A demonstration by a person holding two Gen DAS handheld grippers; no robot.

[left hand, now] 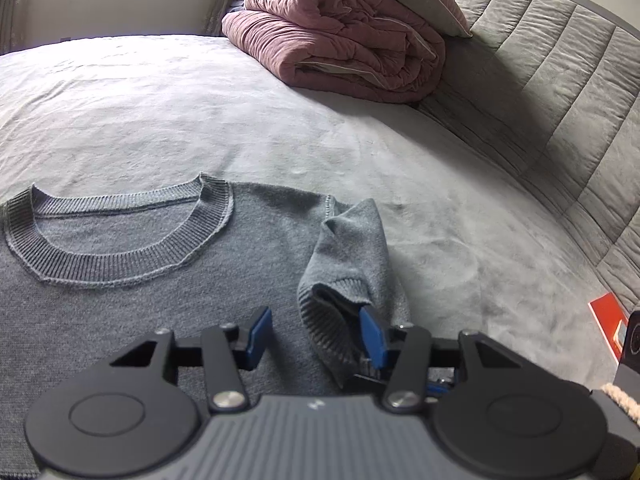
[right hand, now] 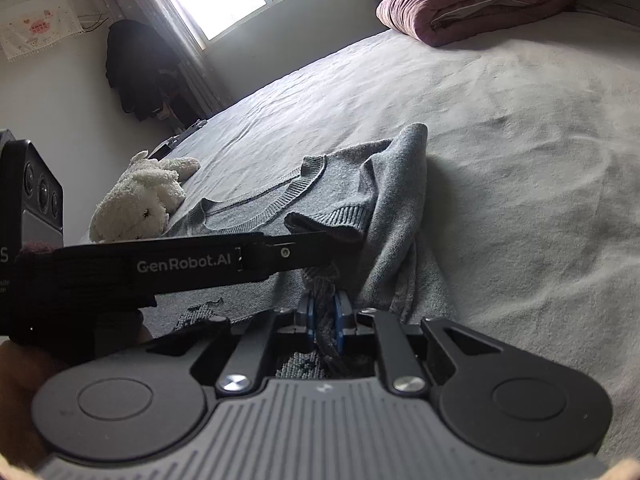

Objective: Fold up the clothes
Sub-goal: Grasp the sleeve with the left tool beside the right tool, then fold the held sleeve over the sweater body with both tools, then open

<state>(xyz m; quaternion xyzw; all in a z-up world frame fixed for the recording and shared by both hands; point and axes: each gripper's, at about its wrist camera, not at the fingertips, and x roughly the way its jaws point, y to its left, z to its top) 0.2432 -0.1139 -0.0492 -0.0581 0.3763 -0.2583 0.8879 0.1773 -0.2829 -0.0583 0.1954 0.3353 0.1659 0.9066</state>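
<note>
Knitwear filled the lower half of the left wrist view: a grey sweater (left hand: 132, 280) lay flat on the bed (left hand: 200, 120), its ribbed neckline facing up and toward the far side. The left gripper (left hand: 316, 336) stood wide apart just above the cloth, one blue pad over the sweater's chest and the other pushed into the ribbed cuff (left hand: 324, 312) of the sleeve (left hand: 356, 248), which had been drawn in over the body. Nothing was pinched between the pads; the cuff merely hung on one finger, probably so the sleeve could be guided or let go where it was meant to lie. A rolled pink quilt (left hand: 340, 40) sat well apart against the padded headboard (left hand: 560, 80), out of the working area.

From the right wrist view the same sweater (right hand: 260, 216) ran away from the camera, neckline far, with a white plush toy (right hand: 140, 200) just beside its far shoulder. The right gripper (right hand: 324, 320) was narrowed tight on a bunch of grey knit (right hand: 320, 284), apparently the sweater's edge on that side, lifted a little off the bed (right hand: 520, 160). That grip seemed meant to keep the fabric taut while the sleeve was placed. The left gripper's finger (right hand: 288, 252) crossed the picture with the cuff (right hand: 328, 220) draped on its tip. Judging by the sleeve lying over the body, a side fold was in hand; how much folding remained, the pictures could not settle.
</note>
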